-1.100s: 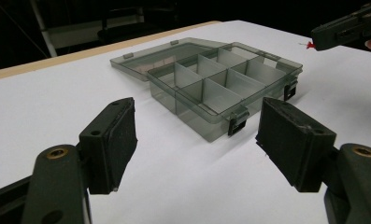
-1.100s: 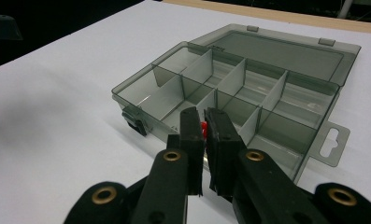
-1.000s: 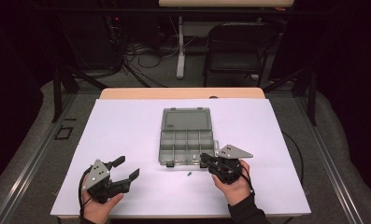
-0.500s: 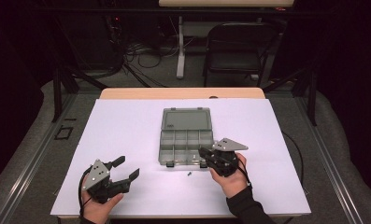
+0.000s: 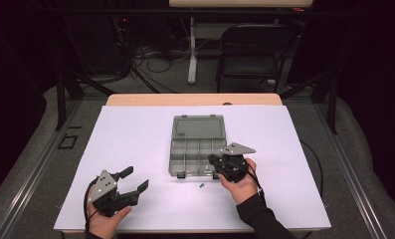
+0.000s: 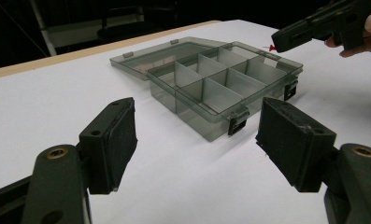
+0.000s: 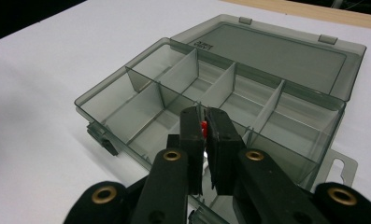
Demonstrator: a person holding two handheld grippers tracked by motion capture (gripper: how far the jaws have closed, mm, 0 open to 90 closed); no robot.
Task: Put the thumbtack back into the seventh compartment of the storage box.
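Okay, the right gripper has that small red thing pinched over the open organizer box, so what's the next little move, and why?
Probably ease the right gripper down a little and then open its jaws. They are closed on the small red piece, which hangs over the near row of compartments of the open organizer box, and those compartments look empty. The left gripper waits open, well away from the box.

The right gripper [image 5: 216, 161] is held over the compartment box's [image 5: 197, 149] near right corner, jaws pinched on a small red pin [image 7: 203, 127]. The left gripper [image 5: 135, 179] is held well left of the box, jaws spread wide.
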